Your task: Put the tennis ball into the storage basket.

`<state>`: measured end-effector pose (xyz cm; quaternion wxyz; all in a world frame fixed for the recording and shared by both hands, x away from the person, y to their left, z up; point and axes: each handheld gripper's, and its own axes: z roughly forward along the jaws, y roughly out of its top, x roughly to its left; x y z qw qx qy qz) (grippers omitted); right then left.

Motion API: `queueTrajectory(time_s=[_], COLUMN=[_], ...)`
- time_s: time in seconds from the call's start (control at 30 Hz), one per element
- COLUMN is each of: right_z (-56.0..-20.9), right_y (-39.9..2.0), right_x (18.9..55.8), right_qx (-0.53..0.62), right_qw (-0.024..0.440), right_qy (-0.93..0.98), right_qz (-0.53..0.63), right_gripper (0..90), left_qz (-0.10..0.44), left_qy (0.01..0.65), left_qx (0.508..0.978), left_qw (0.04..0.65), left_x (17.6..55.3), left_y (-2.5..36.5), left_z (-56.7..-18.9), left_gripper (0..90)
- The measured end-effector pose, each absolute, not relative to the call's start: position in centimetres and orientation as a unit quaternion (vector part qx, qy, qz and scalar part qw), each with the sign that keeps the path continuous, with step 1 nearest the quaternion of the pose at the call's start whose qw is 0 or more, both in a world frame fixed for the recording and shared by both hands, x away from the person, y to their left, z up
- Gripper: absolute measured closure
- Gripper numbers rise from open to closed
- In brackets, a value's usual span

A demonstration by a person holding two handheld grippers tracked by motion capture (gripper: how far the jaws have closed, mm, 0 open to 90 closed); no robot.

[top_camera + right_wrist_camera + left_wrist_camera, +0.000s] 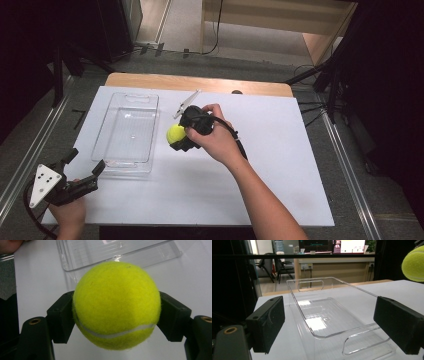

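A yellow-green tennis ball [175,133] [117,305] sits between the jaws of my right gripper [179,137] [117,315], which is shut on it and holds it above the white table, just right of a clear plastic tray [127,131]. The ball [414,263] hangs at the upper right of the left gripper view. My left gripper [84,163] [334,325] rests at the table's front left corner, open, jaws wide apart with nothing between them, pointing at the tray's near handle end [362,340]. The tray [75,257] is empty.
The white board [280,165] covers a wooden table [200,82]. Dark stands and cables flank the table on both sides. An office with desks, chairs and screens lies beyond the tray in the left gripper view.
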<state>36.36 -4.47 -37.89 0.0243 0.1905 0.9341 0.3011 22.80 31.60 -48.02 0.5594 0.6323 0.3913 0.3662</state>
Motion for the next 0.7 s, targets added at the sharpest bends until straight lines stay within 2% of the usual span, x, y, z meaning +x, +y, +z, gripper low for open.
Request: queueTrajectory(time_s=[0.7], right_z=[-37.7], right_y=[-0.4], right_x=[37.3], right_qx=[0.170], right_qw=[0.012], right_qy=[0.940], right_qz=[0.294], right_gripper=[23.8], left_qz=[0.364], left_qy=[0.392], left_qx=[0.632], left_qw=[0.560], left_x=[22.8], left_y=[31.6], left_z=[-48.0], left_gripper=[10.7])
